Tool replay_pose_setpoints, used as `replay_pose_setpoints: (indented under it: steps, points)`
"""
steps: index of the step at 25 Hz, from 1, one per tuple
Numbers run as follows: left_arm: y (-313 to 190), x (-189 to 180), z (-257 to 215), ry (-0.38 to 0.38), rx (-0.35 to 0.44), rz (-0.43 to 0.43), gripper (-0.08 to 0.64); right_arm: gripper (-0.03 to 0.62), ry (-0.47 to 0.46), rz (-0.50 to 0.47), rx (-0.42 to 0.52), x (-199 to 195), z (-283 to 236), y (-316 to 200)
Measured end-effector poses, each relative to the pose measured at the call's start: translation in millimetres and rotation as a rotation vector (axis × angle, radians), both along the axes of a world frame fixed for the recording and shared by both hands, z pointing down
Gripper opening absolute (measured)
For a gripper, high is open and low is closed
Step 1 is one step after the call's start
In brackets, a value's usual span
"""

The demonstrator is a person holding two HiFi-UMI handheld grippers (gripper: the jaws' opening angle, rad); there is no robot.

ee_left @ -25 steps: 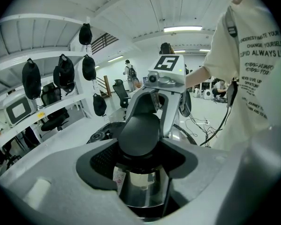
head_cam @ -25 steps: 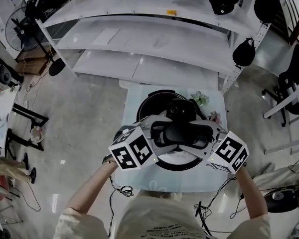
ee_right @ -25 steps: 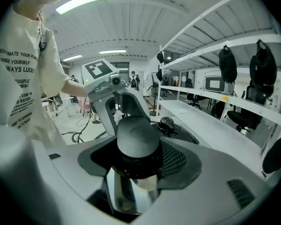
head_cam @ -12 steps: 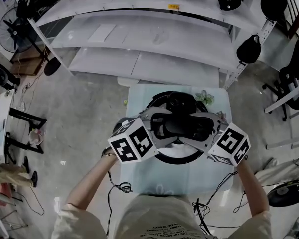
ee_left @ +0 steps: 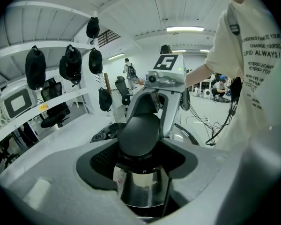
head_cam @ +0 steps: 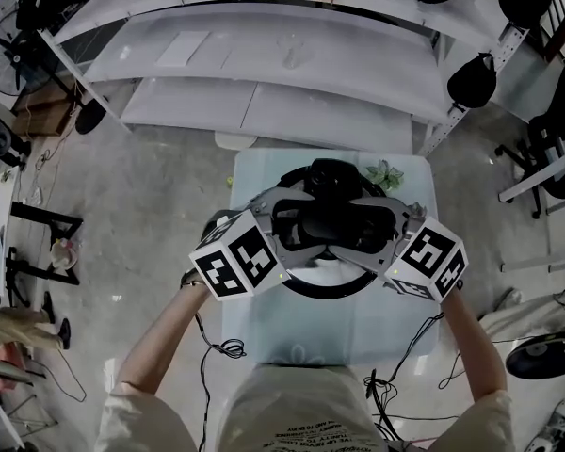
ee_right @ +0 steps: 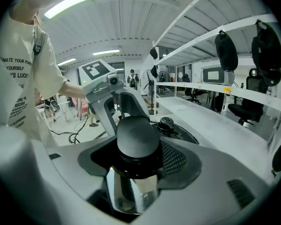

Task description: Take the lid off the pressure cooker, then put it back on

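The person stands close to a small table (head_cam: 264, 328) and reaches over it with both arms. The left gripper (head_cam: 281, 234) and the right gripper (head_cam: 395, 238) face each other. Each one squeezes one end of the long black handle (head_cam: 334, 234) on the lid (head_cam: 344, 273).

Two grips, one on each side, keep the lid flat so it does not tip. I think that is why both hands are used: a lid like this looks heavy.

The lid is right over the round pressure cooker (head_cam: 331, 295), which stands in the middle of the table. I cannot tell if the lid rests on the pot or hangs just above it.

A little past the handle is a black knob (head_cam: 330, 172) on top of the lid.

Farther away are long white shelves (head_cam: 264, 111).
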State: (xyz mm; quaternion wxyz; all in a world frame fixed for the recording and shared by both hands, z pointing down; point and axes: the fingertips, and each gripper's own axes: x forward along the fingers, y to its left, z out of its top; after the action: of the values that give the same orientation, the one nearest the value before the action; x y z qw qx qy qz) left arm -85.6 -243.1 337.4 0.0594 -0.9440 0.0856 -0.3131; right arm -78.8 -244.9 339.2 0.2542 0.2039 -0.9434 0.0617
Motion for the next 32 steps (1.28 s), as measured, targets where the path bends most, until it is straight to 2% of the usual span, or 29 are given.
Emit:
replay_pose_setpoints:
  steps: [22, 32]
  points:
    - [-8.6, -1.6, 22.3, -0.014, -0.004, -0.052, 0.273, 0.279, 0.016, -0.049, -0.002, -1.6, 22.6, -8.8]
    - [-8.9, 0.2, 24.8, 0.007, 0.007, -0.053, 0.273, 0.279, -0.004, -0.054, -0.004, 0.1, 26.0, -9.0]
